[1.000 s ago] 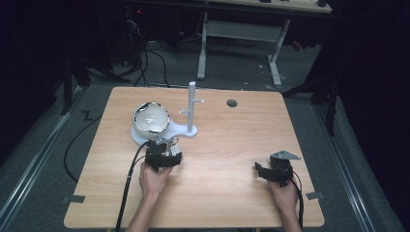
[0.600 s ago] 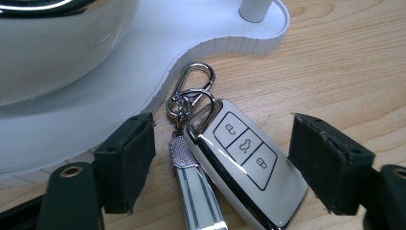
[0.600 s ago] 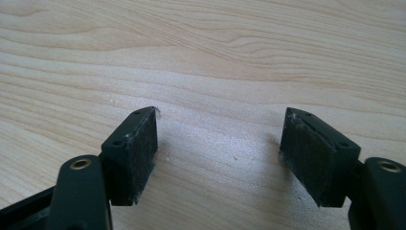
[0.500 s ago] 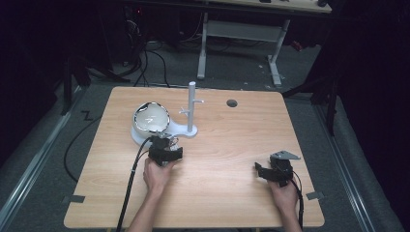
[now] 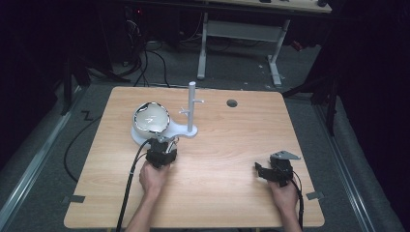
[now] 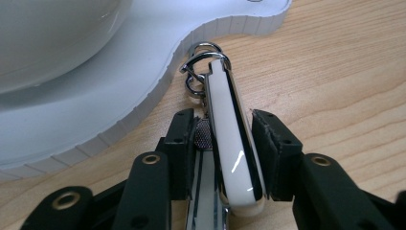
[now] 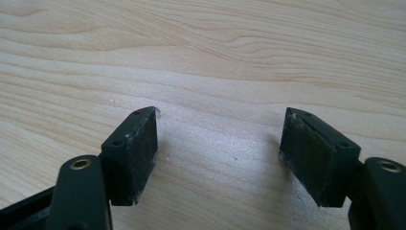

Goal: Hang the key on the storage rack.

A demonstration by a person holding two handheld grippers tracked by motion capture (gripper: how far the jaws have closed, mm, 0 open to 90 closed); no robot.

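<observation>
Already the pickup looks under way. From the high view, the left gripper (image 5: 163, 145) sits at the near edge of the white stand (image 5: 180, 130), whose flat base carries a bowl (image 5: 151, 117) and an upright post with small pegs. Its jaws have just been closing, and something small and shiny lies between them, hard to make out from this height. The right gripper (image 5: 263, 171) rests well apart on the bare table (image 5: 232, 145), near the right front corner.

Next, the left gripper view shows the thing itself: a keychain (image 6: 232, 139), a slim white tag in a chrome frame with a cluster of rings at its far end. It stands on edge on the wood, just beside the stand's base, and both pads press on its sides, so the grip seems made.

Finally, the right gripper view shows its jaws spread wide over plain wood, holding nothing.

As I judge it, grasping is done; lifting the keychain and hanging its ring on a peg of the post remains.
</observation>
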